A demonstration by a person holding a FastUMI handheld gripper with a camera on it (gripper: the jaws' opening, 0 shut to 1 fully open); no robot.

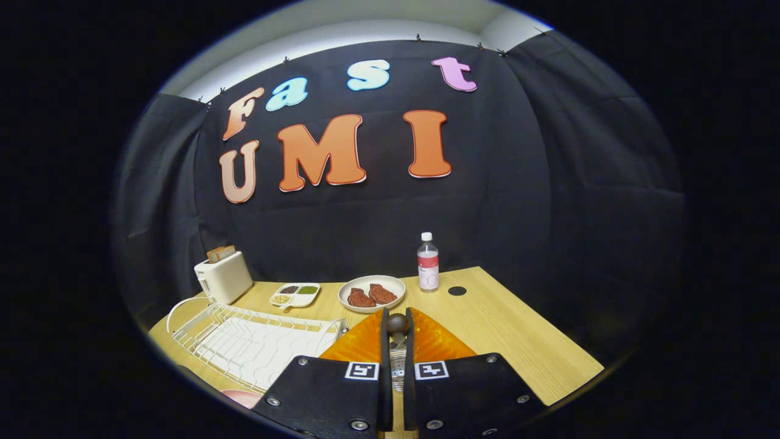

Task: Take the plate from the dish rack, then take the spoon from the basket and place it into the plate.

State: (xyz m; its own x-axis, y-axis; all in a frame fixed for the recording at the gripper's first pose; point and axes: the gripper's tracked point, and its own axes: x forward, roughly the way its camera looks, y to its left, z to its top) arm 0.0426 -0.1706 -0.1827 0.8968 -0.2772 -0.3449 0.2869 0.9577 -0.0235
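Toward the left of the pale wooden table [518, 341] stands a white toaster [223, 277] with bread poking out. Right of it sit a white divided dish of seeds [295, 294], a white bowl of reddish meat [372, 293], and a clear plastic bottle [428, 263].

- The spoon [397, 341] between the fingers [384, 353] is mostly hidden by them.
- The orange plate [359, 344] lies partly behind the fingers.
- The bottle [428, 263] label is too small to read.

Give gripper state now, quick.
Gripper: closed on the metal slotted spoon with a dark round handle end, held over the orange plate.
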